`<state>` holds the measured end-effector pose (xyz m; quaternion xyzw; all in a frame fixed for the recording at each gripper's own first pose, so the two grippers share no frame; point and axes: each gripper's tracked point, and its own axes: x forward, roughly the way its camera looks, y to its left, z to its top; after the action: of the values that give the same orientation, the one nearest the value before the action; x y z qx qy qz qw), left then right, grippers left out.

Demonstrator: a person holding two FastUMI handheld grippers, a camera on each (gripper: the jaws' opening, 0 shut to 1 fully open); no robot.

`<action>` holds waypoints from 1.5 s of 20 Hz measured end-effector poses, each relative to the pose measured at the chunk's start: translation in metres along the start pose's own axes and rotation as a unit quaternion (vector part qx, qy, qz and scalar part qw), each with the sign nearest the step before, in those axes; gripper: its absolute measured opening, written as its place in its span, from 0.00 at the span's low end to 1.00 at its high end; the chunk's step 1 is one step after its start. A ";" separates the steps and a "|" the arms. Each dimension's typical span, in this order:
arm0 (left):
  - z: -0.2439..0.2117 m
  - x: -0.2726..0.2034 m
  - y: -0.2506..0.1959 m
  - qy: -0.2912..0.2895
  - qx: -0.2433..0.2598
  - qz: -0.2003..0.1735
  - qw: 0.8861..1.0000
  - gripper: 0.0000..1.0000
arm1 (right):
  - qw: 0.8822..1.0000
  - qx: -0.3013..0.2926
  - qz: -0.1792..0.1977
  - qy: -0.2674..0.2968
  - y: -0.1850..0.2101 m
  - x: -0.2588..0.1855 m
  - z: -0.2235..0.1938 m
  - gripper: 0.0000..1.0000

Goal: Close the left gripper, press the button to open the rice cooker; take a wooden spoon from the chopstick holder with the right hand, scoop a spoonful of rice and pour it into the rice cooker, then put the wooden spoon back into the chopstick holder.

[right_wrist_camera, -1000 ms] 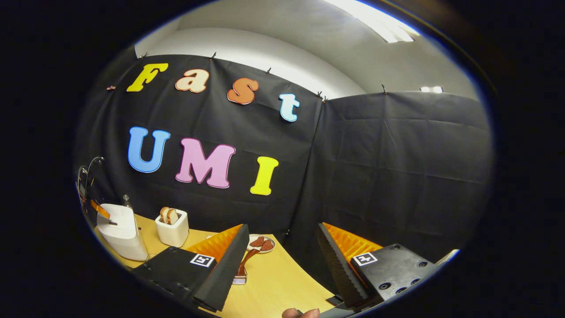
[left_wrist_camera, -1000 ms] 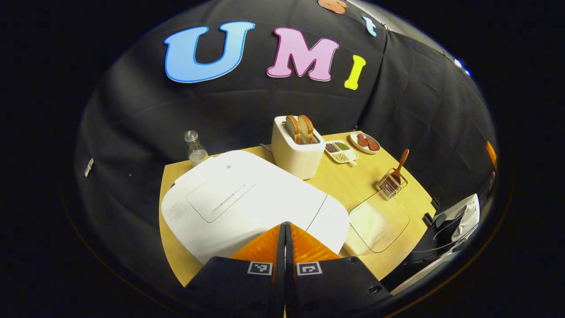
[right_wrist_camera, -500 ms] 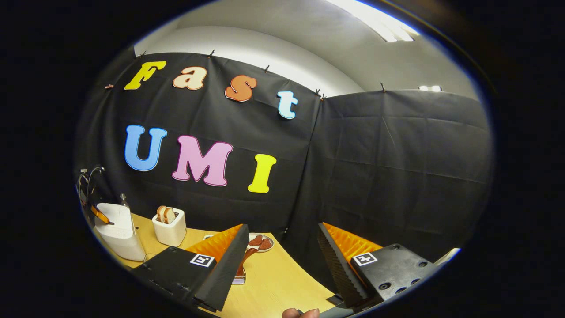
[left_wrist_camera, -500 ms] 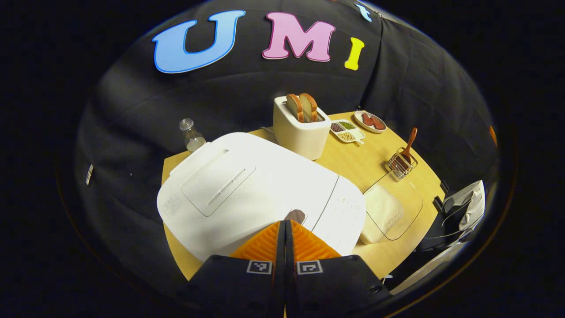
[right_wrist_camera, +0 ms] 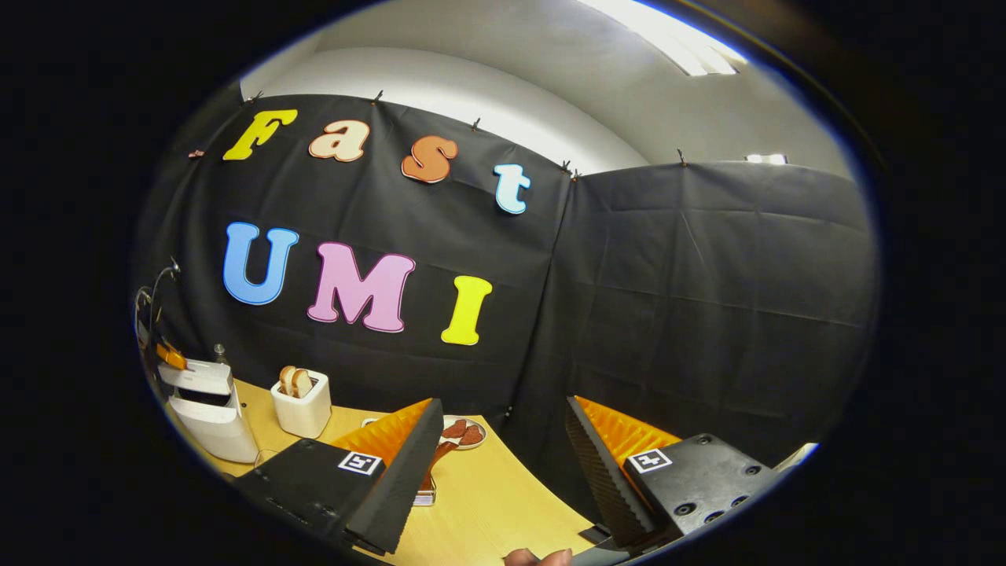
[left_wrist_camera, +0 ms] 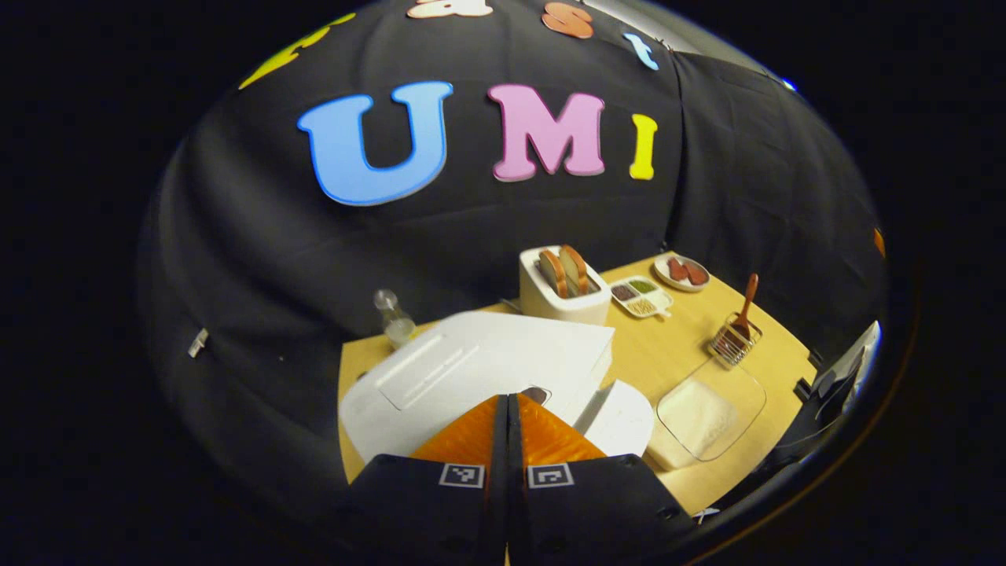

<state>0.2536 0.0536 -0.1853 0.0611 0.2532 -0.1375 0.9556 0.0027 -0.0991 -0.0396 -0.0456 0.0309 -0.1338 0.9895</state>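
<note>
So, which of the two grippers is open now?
The right gripper: its fingers stand wide apart above the table. The left gripper has its fingers pressed together, over the rice cooker.

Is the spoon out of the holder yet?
No, the spoon stands in the holder, and the right gripper is open.

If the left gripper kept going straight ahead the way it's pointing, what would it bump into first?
Most likely the rice cooker lid. The left gripper is shut, and its tips point right at the lid's front edge, near the dark button. The lid has popped up a little. How close they are is hard to judge here.
</note>
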 end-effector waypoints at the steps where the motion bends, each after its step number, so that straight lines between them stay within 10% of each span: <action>1: 0.019 -0.012 0.010 -0.035 0.000 0.030 0.999 0.06 | 1.000 0.002 0.003 -0.003 -0.001 -0.002 0.001 0.97; 5: 0.069 -0.066 0.014 -0.143 0.003 0.076 0.987 0.10 | 1.000 0.009 0.012 -0.007 -0.002 -0.007 0.003 0.97; 8: 0.079 -0.096 -0.007 -0.187 -0.007 0.075 0.979 0.59 | 1.000 0.019 0.018 -0.005 -0.005 -0.008 0.001 0.97; 12: 0.095 -0.145 -0.041 -0.263 -0.052 0.063 0.961 0.97 | 0.999 0.027 0.040 0.005 -0.001 -0.002 -0.011 0.97; 30: 0.045 -0.164 -0.151 -0.232 -0.137 0.131 0.954 0.98 | 0.950 0.122 0.244 0.151 0.085 0.150 -0.201 0.98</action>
<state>0.0934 -0.0612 -0.0720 -0.0714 0.0306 0.0149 0.9969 0.1548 -0.0742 -0.2550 0.1049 0.1735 0.1040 0.9737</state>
